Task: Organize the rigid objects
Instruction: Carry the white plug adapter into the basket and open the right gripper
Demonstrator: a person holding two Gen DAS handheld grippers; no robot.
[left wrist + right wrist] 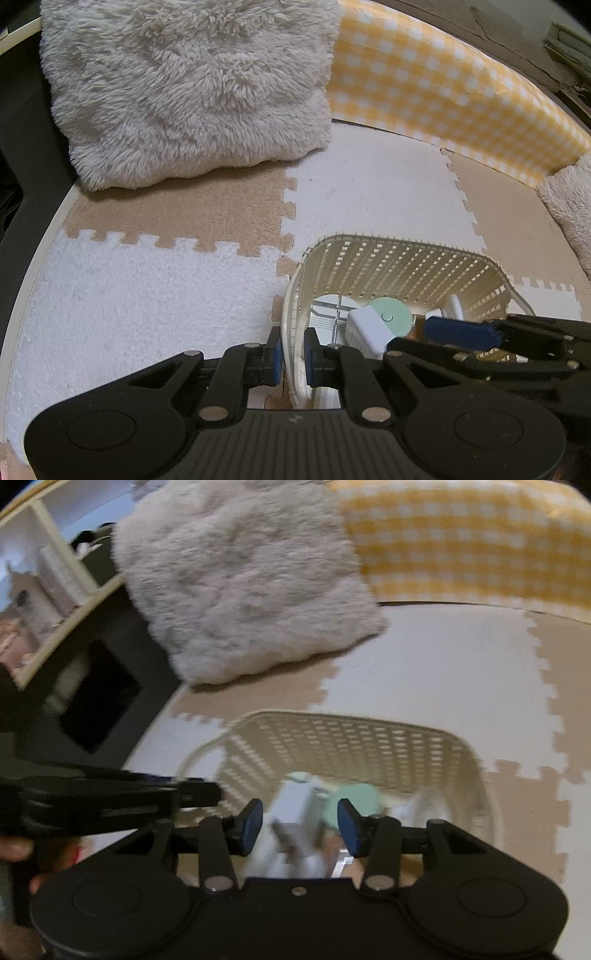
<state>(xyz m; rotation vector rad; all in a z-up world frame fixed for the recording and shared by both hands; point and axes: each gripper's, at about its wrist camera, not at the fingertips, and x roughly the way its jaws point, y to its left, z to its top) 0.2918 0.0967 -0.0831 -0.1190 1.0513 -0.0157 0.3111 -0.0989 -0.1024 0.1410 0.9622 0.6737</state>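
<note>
A cream slotted plastic basket (399, 258) stands on the foam mat. Inside it lie a white charger block (367, 328), a mint green round disc (391, 315) and a white round piece (455, 306). My left gripper (293, 356) is shut on the basket's left rim, one pad on each side of the wall. My right gripper (300, 825) is open and empty, hovering over the basket (351, 734) above the white block (295, 805) and the green disc (354, 803). The right gripper's finger (458, 332) shows at the right of the left wrist view.
A fluffy white cushion (192, 85) lies at the back left of the mat. A yellow checked padded wall (443, 81) runs along the back. A second fluffy piece (569, 206) sits at the right edge. A black cabinet (99, 690) stands to the left.
</note>
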